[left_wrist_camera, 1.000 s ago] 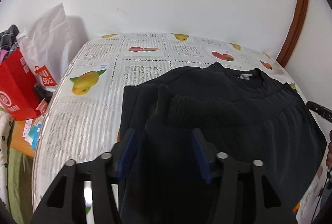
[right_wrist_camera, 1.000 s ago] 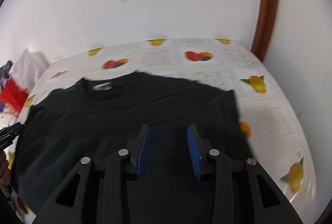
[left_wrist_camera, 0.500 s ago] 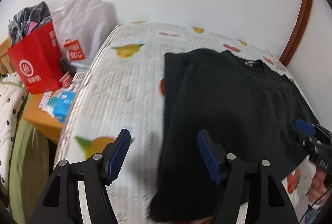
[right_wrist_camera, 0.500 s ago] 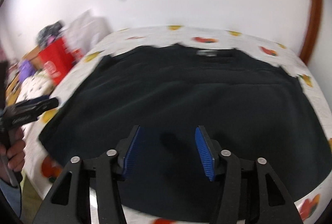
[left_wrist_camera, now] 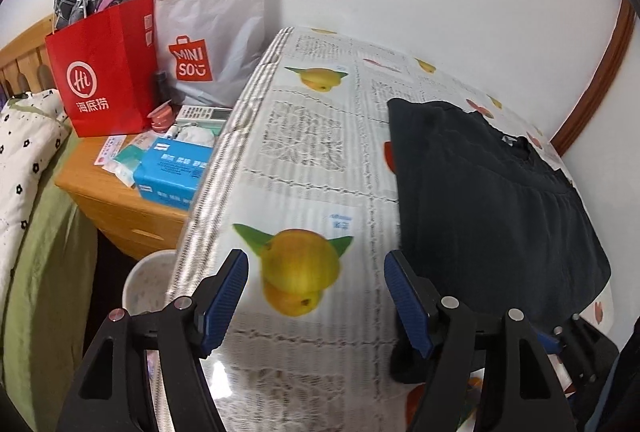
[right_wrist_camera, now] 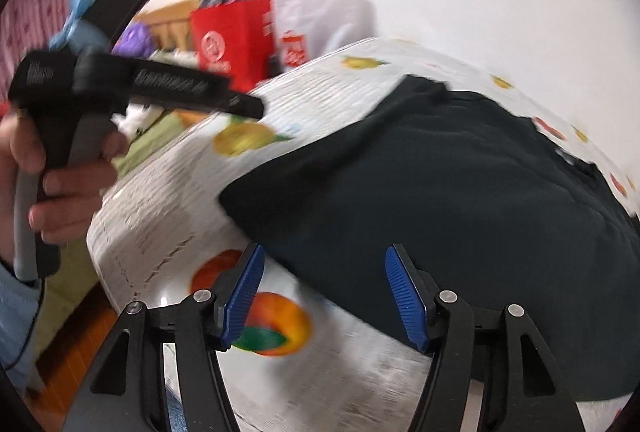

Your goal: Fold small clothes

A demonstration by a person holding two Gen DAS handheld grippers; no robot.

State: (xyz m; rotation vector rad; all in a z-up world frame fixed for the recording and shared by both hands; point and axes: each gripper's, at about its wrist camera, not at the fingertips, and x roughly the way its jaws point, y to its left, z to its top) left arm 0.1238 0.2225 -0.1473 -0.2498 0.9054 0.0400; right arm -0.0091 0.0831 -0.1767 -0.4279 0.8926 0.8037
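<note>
On the fruit-print surface (left_wrist_camera: 312, 160), the dark garment (left_wrist_camera: 488, 200) lies part-folded; both tools (left_wrist_camera: 316, 296) (right_wrist_camera: 322, 292), held wide and empty, are probably best closed on its near hem

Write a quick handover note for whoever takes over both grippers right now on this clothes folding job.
Left gripper: open, empty, over the bare fruit-print tablecloth, to the left of the garment.
Right gripper: open, empty, at the garment's near edge.
Black knit sweater: lying on the table, neckline at the far end, sides apparently folded in to a rectangle.
Done: first folds seem made; nothing is gripped.
Left: probably fold the near hem up toward the collar, then flatten it.
The right wrist view is blurred, so check the edges before gripping.
</note>
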